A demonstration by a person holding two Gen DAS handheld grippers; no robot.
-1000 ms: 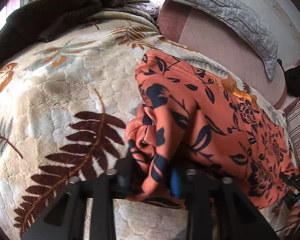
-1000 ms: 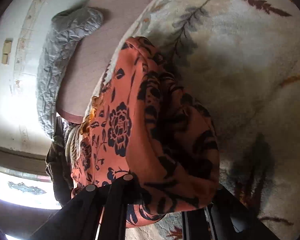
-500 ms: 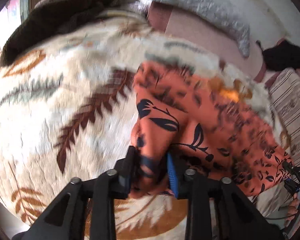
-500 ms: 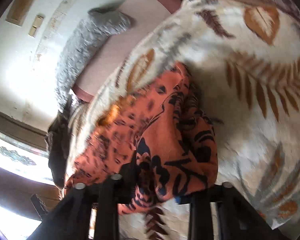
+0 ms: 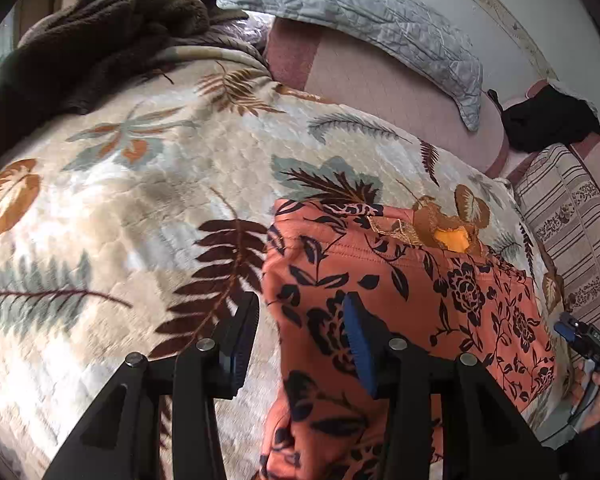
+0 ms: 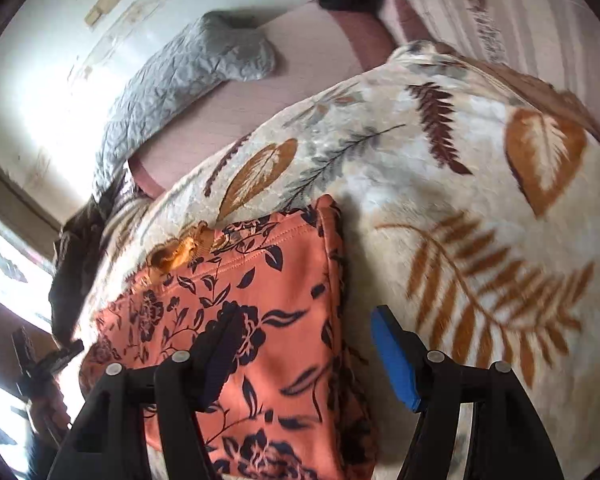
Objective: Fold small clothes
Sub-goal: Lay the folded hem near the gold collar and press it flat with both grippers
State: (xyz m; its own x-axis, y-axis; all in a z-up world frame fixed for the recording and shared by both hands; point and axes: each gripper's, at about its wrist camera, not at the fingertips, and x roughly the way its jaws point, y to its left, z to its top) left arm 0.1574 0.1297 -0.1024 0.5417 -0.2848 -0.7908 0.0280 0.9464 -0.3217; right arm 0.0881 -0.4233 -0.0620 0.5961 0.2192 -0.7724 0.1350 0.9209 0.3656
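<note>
Through the left wrist camera we see our left gripper (image 5: 300, 332) with its jaws apart and nothing between them; the left edge of the orange floral garment (image 5: 400, 296) runs up through the gap, the blue-padded finger (image 5: 358, 344) over the cloth and the other finger over bare blanket. The garment lies flat on the cream leaf-print blanket (image 5: 140, 184), its yellow-lined neckline (image 5: 448, 238) at the far edge. Through the right wrist camera our right gripper (image 6: 308, 340) also stands spread and empty, straddling the garment's (image 6: 260, 312) right edge: one finger above the fabric, the blue pad (image 6: 392, 356) above the blanket (image 6: 460, 184). Beyond the blanket, from left to right, lie a dark brown fleece (image 5: 80, 40), a grey quilted pillow (image 5: 360, 20) on a pink sheet (image 5: 380, 84), a black cloth (image 5: 548, 120) and a striped bedcover (image 5: 572, 216).
</note>
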